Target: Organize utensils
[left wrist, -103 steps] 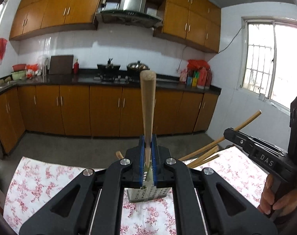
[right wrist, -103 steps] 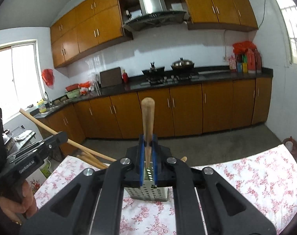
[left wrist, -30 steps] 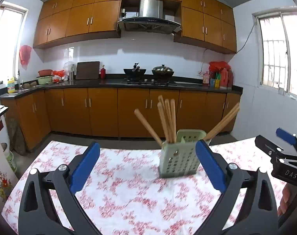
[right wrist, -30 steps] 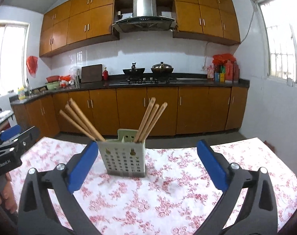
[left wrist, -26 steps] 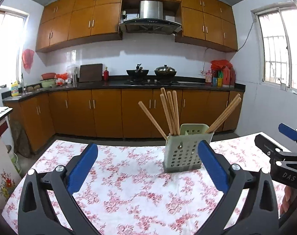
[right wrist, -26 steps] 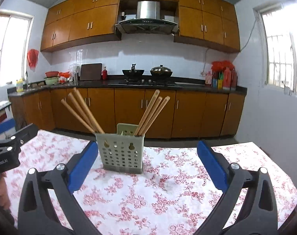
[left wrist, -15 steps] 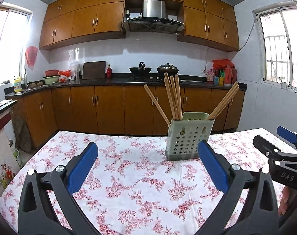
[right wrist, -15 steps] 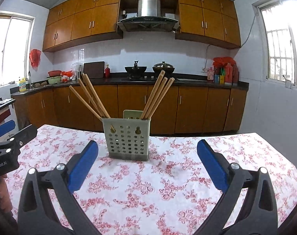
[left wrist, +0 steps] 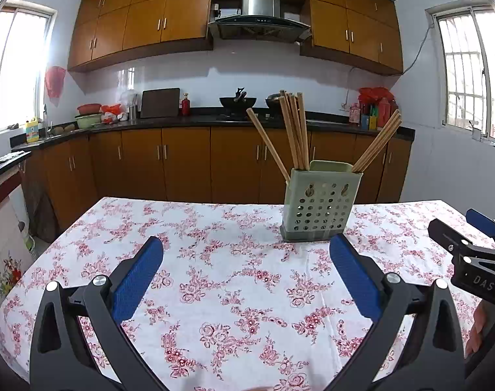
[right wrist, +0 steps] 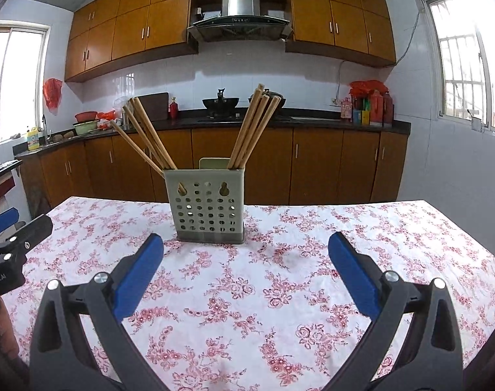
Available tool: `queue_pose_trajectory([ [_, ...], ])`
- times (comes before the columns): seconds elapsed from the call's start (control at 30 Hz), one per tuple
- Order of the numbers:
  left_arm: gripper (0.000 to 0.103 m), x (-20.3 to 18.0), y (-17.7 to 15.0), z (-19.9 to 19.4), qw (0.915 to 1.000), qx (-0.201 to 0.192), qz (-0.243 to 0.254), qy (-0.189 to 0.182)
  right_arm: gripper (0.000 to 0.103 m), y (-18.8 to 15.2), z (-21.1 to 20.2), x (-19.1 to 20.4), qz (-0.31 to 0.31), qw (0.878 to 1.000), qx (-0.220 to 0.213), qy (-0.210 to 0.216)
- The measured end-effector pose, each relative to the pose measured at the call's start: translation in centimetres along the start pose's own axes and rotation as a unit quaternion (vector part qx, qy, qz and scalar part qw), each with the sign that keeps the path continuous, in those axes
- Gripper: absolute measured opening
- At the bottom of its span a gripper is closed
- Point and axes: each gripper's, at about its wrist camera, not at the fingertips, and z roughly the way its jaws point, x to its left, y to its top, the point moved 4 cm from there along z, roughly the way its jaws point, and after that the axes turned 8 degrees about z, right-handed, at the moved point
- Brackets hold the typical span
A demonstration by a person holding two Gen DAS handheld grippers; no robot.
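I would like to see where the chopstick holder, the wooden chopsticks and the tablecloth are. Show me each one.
chopstick holder (right wrist: 204, 202), right wrist view, on its perforated front wall.
wooden chopsticks (right wrist: 252, 127), right wrist view, on the shafts of the right-leaning bundle.
tablecloth (left wrist: 214, 280), left wrist view, on a bare floral patch.

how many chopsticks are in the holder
6 chopsticks stand in the holder: three lean left, three lean right. They overlap, so another may be hidden.

Both my wrist cameras look low across the table toward the kitchen cabinets. My left view puts the utensil holder right of centre; my right view has it just left of centre, equally near.
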Motion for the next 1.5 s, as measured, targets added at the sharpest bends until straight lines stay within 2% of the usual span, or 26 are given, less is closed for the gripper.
queue_pose_trajectory([
  [1.5,0.101,-0.19,-0.27,-0.05,0.9999,0.011,-0.003,0.001,0.099,-0.14,0.21,-0.19,0.005,1.0,0.004,-0.001],
])
